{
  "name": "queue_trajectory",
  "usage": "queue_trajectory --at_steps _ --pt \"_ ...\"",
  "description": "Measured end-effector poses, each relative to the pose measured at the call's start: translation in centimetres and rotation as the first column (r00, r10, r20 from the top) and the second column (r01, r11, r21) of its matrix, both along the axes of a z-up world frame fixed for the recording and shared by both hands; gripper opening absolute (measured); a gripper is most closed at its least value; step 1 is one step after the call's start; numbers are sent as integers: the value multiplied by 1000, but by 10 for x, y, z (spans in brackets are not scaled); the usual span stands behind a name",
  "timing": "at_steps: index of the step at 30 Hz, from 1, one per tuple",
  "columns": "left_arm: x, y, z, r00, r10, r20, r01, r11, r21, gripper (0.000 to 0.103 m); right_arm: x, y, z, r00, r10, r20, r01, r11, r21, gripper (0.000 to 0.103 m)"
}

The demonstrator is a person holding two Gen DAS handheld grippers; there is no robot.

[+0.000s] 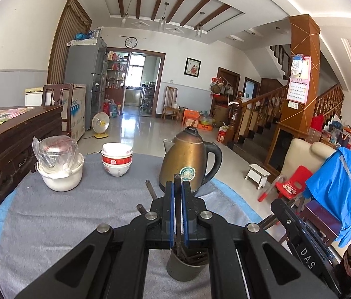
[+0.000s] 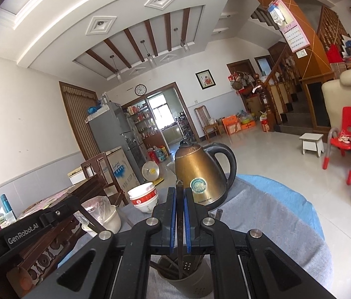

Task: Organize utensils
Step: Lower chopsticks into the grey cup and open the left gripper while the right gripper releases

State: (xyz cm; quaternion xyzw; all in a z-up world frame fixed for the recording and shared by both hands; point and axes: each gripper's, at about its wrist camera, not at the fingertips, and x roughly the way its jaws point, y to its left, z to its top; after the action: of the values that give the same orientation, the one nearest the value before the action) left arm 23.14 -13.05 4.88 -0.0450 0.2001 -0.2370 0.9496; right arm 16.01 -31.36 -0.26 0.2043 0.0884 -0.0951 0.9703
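We've got a chopstick (image 1: 177,199) clamped in the left gripper (image 1: 177,191), another (image 2: 180,214) in the right gripper (image 2: 180,204), both over the holder (image 1: 187,264) at the table's near edge; lower straight, release inside.

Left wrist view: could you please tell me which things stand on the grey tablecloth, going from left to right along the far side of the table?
White pot with a plastic-wrapped metal container in it → stack of red-and-white bowls → brass-coloured kettle.

holder (image 1: 187,265) base: behind arms | chopstick (image 2: 179,226) engraving: unreadable
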Motion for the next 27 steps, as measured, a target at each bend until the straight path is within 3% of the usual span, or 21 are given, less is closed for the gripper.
queue_trajectory --at_steps 24,27 --pt "8 -3 -10 999 5 -39 -4 1000 22 6 9 -2 -6 999 17 -45 -15 998 58 9" --pt "9 -4 -11 999 5 -42 -3 1000 30 13 10 -5 -8 998 22 -52 -18 997 79 10"
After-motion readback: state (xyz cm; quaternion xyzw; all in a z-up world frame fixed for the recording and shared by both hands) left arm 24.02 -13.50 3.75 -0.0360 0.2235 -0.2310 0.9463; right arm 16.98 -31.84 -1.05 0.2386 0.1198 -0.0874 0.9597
